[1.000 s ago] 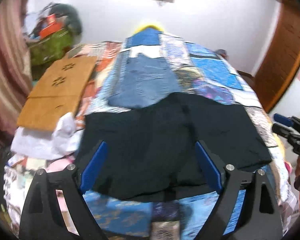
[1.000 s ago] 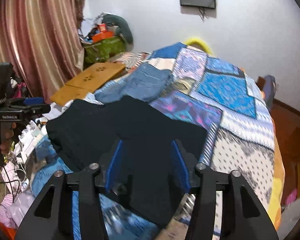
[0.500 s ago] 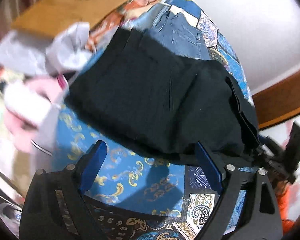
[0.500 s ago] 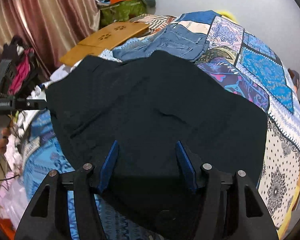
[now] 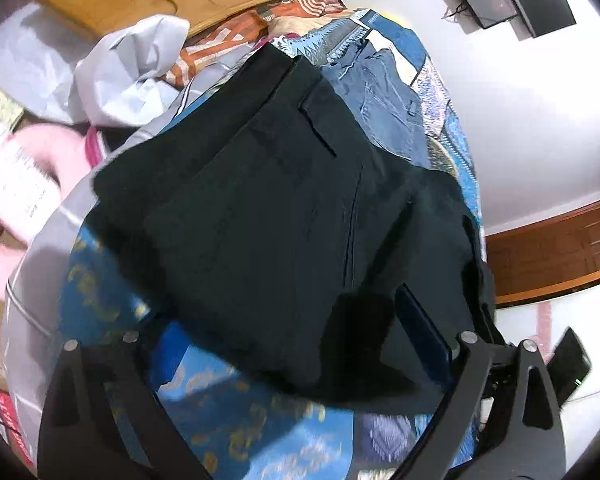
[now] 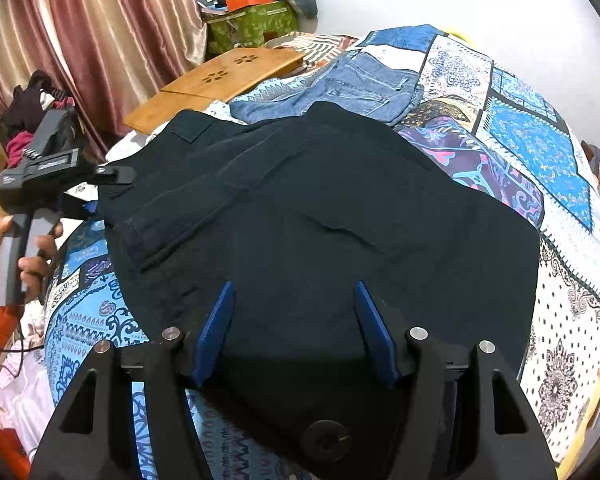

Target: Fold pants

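Observation:
Black pants [image 5: 280,200] lie spread flat across the patchwork quilt [image 6: 532,140], waistband toward the left in the right wrist view. My left gripper [image 5: 296,320] hovers low over the pants' near edge with its blue pads wide apart, nothing pinched. From the right wrist view the left gripper [image 6: 104,192] sits at the pants' [image 6: 320,208] left corner, held by a hand [image 6: 32,256]. My right gripper [image 6: 294,308] hangs just above the near middle of the fabric. Its jaws are opening, with cloth below them but not gripped.
Folded blue jeans [image 6: 352,84] lie just beyond the pants. A wooden lap table [image 6: 228,76] rests at the far left of the bed, with crumpled white cloth [image 5: 132,72] beside it. Curtains [image 6: 100,32] and a green box [image 6: 252,24] stand behind.
Both grippers have dropped closer to the pants. The left one rolled and swung toward the left corner; the right one's jaws spread slightly wider.

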A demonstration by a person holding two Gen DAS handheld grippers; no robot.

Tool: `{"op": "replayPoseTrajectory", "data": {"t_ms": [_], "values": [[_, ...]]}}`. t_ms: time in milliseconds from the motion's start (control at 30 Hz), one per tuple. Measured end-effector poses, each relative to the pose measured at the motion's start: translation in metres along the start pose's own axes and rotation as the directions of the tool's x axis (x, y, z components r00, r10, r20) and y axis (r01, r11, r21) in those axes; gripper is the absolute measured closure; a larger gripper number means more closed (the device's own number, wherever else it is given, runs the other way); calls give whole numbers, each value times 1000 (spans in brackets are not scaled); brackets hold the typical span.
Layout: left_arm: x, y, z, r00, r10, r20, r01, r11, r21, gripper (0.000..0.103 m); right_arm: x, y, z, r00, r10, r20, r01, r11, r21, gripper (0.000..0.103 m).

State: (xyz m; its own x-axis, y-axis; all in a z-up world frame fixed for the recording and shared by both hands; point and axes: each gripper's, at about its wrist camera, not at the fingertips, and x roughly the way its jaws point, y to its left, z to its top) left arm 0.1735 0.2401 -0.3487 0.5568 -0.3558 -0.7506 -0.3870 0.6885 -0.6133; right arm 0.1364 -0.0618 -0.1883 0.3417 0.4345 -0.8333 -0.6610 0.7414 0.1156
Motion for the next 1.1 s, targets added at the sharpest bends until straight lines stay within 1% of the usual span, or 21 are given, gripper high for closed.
{"op": "replayPoseTrajectory", "data": {"t_ms": [33, 67, 100, 133, 167, 200, 233, 300, 367, 433, 567, 633, 800, 867, 1000, 1100], "values": [[3, -2, 2, 1000, 20, 9, -20, 1000, 8, 9, 0, 0, 0, 1000, 2, 2, -2, 1000, 2, 43], [5, -4, 3, 999, 48, 17, -48, 999, 8, 18, 0, -1, 0, 1000, 3, 3, -3, 1000, 4, 43], [5, -6, 4, 996, 84, 27, -84, 996, 6, 34, 0, 0, 0, 1000, 3, 4, -3, 1000, 5, 43], [7, -7, 6, 994, 108, 33, -109, 994, 7, 46, 0, 0, 0, 1000, 3, 5, -3, 1000, 5, 43], [8, -6, 6, 989, 140, 36, -141, 990, 7, 69, 0, -1, 0, 1000, 4, 6, -4, 1000, 6, 43], [9, -5, 6, 986, 162, 36, -162, 987, 5, 79, 0, -1, 0, 1000, 5, 8, -5, 1000, 8, 43], [10, -3, 8, 988, 153, 34, -153, 988, -1, 80, 0, -1, 0, 1000, 7, 9, -7, 1000, 11, 43], [7, -3, 8, 987, 153, 40, -153, 988, 2, 84, -1, -1, 0, 1000, 8, 11, -8, 1000, 18, 43], [0, -10, 8, 981, 178, 72, -182, 982, 47, 86, -4, -2, -1, 1000, 7, 13, -7, 999, 34, 43], [-14, -25, 6, 971, 201, 127, -215, 971, 108, 88, -8, -5, -3, 1000, 9, 18, -10, 999, 52, 43], [-45, -64, -3, 951, 217, 222, -269, 932, 241, 89, -22, -16, -10, 999, -17, 39, 13, 997, 78, 43], [-60, -86, -7, 945, 195, 263, -272, 916, 296, 89, -35, -26, -15, 997, -37, 64, 30, 994, 107, 43], [-87, -146, -19, 922, 139, 362, -294, 859, 419, 89, -65, -57, -32, 990, -79, 116, 55, 978, 202, 43], [-92, -168, -20, 922, 107, 372, -280, 848, 450, 89, -75, -71, -41, 986, -108, 125, 76, 969, 237, 43], [-95, -207, -21, 944, 16, 330, -189, 844, 502, 89, -82, -94, -58, 982, -149, 115, 110, 949, 295, 43], [-92, -232, -25, 949, -13, 314, -166, 828, 536, 90, -77, -107, -76, 981, -179, 78, 144, 933, 331, 43]]}}
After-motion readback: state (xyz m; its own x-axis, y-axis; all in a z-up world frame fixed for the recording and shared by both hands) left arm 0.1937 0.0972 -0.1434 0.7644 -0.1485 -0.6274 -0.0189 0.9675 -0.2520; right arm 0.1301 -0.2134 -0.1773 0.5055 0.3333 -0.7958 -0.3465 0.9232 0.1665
